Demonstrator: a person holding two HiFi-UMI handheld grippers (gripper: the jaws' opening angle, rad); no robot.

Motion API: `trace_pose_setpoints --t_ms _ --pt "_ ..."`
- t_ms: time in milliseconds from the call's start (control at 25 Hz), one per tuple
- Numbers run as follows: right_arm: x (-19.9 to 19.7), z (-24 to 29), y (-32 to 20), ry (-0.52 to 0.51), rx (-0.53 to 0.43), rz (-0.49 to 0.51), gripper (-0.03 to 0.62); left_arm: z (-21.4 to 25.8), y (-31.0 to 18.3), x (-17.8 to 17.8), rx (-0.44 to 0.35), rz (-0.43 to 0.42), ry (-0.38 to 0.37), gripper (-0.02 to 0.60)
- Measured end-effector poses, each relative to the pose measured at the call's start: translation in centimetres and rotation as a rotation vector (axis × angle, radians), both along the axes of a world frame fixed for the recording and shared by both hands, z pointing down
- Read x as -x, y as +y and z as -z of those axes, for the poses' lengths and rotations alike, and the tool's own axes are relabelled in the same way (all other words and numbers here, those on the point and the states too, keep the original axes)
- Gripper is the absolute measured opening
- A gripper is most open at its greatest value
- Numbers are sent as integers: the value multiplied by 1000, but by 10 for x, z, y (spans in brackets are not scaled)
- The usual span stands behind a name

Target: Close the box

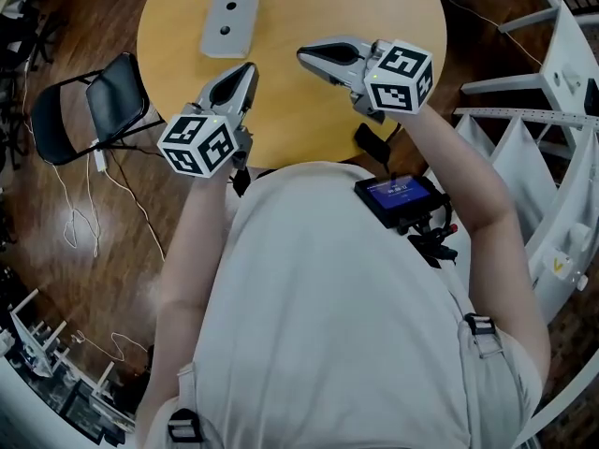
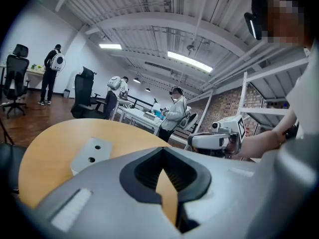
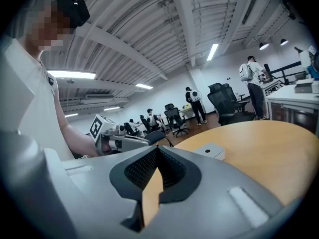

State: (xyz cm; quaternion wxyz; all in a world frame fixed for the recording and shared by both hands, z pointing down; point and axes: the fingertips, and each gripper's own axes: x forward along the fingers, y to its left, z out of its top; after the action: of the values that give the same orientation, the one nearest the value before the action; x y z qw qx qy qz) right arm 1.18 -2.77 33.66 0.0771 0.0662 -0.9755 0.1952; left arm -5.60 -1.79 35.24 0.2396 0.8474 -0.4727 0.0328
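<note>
A flat white box (image 1: 229, 21) with two dark holes in its lid lies closed on the far side of the round wooden table (image 1: 299, 101). It also shows as the box (image 2: 92, 155) in the left gripper view and the box (image 3: 209, 151) in the right gripper view. My left gripper (image 1: 245, 71) hangs over the table's near left, shut and holding nothing, a hand's length short of the box. My right gripper (image 1: 306, 56) hovers to the box's right, also shut and holding nothing.
A black folding chair (image 1: 89, 110) stands left of the table, with cables (image 1: 84, 213) on the wooden floor. White shelving (image 1: 543, 120) rises at the right. People (image 2: 174, 111) and office chairs (image 3: 227, 101) stand farther back in the room.
</note>
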Motion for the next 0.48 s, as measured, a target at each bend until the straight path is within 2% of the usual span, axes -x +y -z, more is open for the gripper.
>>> trace_pose_setpoints --t_ms 480 --pt "-1 7 -1 0 -47 6 0 8 -4 0 -27 -7 -6 0"
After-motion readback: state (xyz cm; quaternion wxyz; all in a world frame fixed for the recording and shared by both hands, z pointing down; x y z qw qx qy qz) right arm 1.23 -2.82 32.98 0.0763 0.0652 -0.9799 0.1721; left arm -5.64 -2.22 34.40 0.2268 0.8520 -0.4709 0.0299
